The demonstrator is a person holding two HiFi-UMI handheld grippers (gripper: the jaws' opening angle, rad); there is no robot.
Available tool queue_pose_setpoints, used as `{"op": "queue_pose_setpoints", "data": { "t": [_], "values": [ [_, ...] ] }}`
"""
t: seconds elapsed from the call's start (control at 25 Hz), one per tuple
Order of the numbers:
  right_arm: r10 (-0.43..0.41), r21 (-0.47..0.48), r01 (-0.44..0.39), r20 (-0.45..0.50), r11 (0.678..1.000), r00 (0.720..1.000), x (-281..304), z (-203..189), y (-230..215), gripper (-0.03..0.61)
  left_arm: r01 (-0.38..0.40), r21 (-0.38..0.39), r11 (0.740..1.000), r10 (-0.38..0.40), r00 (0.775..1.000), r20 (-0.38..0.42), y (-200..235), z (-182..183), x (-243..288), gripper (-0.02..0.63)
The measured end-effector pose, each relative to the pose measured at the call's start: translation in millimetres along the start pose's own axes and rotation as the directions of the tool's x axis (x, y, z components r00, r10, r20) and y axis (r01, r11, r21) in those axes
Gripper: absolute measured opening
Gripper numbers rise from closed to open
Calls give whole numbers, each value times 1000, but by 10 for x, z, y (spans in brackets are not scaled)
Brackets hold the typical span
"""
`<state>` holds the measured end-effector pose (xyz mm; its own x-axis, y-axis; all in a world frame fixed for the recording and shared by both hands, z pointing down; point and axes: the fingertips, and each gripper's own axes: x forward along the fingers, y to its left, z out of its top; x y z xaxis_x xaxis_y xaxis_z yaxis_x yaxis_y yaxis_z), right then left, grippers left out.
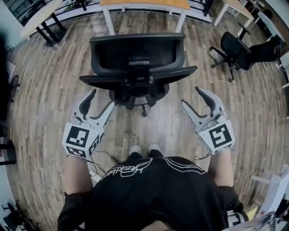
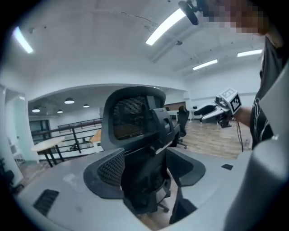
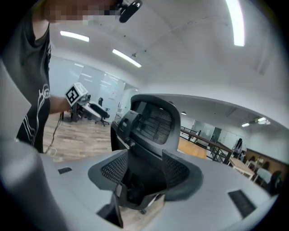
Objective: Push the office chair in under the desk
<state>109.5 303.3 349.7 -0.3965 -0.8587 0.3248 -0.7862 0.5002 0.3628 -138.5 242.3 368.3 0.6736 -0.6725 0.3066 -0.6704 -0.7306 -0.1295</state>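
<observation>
A black office chair (image 1: 137,67) stands on the wood floor with its backrest toward me. Beyond it is the desk (image 1: 144,4), with a wooden top and white legs. My left gripper (image 1: 101,100) hangs open just short of the chair's back on the left, with nothing between its jaws. My right gripper (image 1: 191,96) is open the same way on the right and is also apart from the chair. The left gripper view has the chair (image 2: 135,135) ahead, framed by the open gripper (image 2: 149,176). The right gripper view also shows the chair (image 3: 153,122) beyond its open gripper (image 3: 144,173).
A second black chair (image 1: 235,47) stands at the right rear. A light table with black legs (image 1: 40,18) is at the far left, and another white desk (image 1: 230,6) is at the far right. My feet (image 1: 144,149) are just behind the chair.
</observation>
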Motion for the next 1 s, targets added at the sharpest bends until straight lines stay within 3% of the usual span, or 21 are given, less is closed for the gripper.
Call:
{"op": "queue_pose_setpoints", "data": {
  "t": [0.24, 0.52, 0.8, 1.0],
  "values": [
    [-29, -211, 10, -87, 977, 996, 299, -247, -404, 249, -146, 202, 968, 173, 977, -121, 185, -190, 145, 284],
    [-73, -353, 5, -178, 936, 981, 705, -529, -527, 260, -159, 371, 915, 260, 936, -239, 489, -540, 274, 285],
    [-93, -347, 4, -243, 938, 966, 956, -593, -497, 262, -131, 436, 890, 271, 922, -276, 773, -687, 320, 285],
    [-112, -362, 1, -284, 932, 952, 1125, -515, -582, 262, -83, 493, 866, 245, 931, -273, 1001, -626, 455, 285]
  ]
}}
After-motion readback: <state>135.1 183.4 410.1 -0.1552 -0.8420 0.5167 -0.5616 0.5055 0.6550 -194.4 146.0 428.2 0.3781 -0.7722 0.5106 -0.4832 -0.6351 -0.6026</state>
